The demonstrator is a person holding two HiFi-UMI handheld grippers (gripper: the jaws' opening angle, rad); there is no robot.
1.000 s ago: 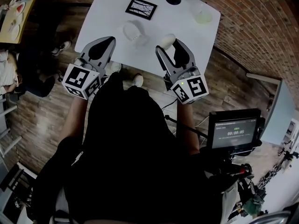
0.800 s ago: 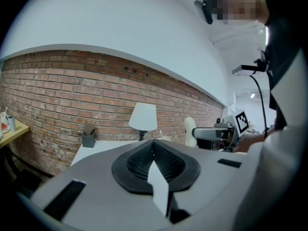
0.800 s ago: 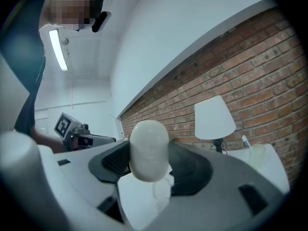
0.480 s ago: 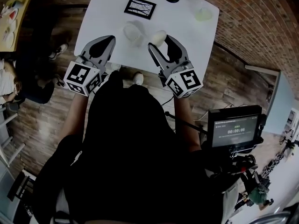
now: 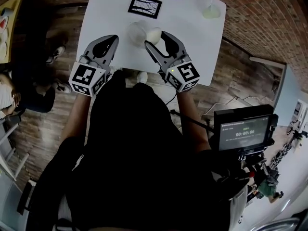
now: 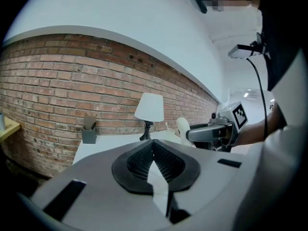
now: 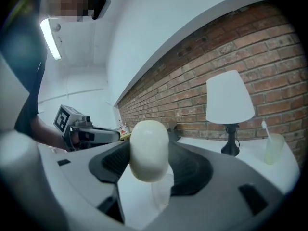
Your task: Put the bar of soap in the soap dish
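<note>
A pale oval bar of soap [image 5: 154,34] is pinched upright between the jaws of my right gripper [image 5: 155,38], above the white table [image 5: 106,18]. It hangs at the right rim of the translucent soap dish [image 5: 134,32], touching or just over it. In the right gripper view the soap [image 7: 149,149] fills the gap of the right gripper [image 7: 149,158]. My left gripper [image 5: 107,44] hovers left of the dish, shut with nothing in it. The left gripper [image 6: 153,150] sees the soap [image 6: 183,127] held off to its right.
A black-and-white patterned coaster [image 5: 145,6] lies behind the dish. A white lamp [image 7: 229,102] and a pale green cup [image 5: 210,11] stand at the far right of the table, and a grey holder [image 6: 88,134] by the brick wall. A timer screen [image 5: 243,131] sits lower right.
My right gripper has carried the soap leftward and away from me, from the table's middle to the dish's right rim. The left gripper has stayed put.
</note>
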